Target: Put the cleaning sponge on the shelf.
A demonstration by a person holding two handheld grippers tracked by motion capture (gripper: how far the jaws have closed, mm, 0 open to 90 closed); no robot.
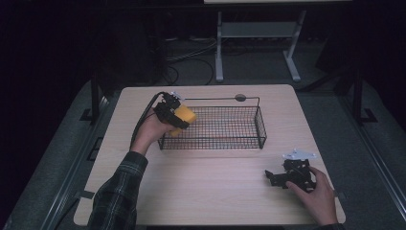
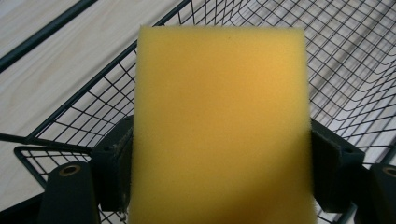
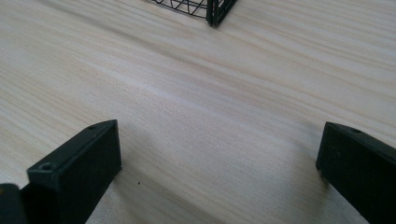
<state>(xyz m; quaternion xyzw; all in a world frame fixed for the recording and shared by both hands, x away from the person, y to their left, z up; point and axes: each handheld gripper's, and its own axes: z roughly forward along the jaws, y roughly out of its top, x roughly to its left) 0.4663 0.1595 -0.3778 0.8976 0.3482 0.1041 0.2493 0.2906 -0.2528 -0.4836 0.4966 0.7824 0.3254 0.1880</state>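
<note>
The left tool (image 1: 178, 116) grips a yellow sponge (image 1: 183, 119) at the left end of a black wire basket (image 1: 239, 128), the sponge held over the basket's near-left corner. In the left gripper view the sponge (image 2: 219, 126) stands between the two black jaws, which press on its left and right sides, and the basket (image 2: 345, 60) mesh spreads behind and below it, with the pale wood counter (image 2: 42, 60) beyond the rim. No brand, label or writing can be read on the sponge, the basket or either tool (the sponge's face is plain foam).

The basket sits on the far middle of the counter (image 1: 210, 187), long side running left to right, with a thin wire handle along its far edge and a small dark round thing (image 1: 240, 97) at the handle's top; what it is cannot be told.

The right tool (image 1: 269, 176) rests low on the counter near the right front corner, well apart from the basket, held by the right hand (image 1: 316, 194). In the right gripper view its jaws stand wide apart with bare counter (image 3: 210, 116) between them, holding nothing, and a corner of the basket (image 3: 212, 9) shows at the top edge.

A plaid sleeve (image 1: 119, 191) covers the left forearm.
</note>
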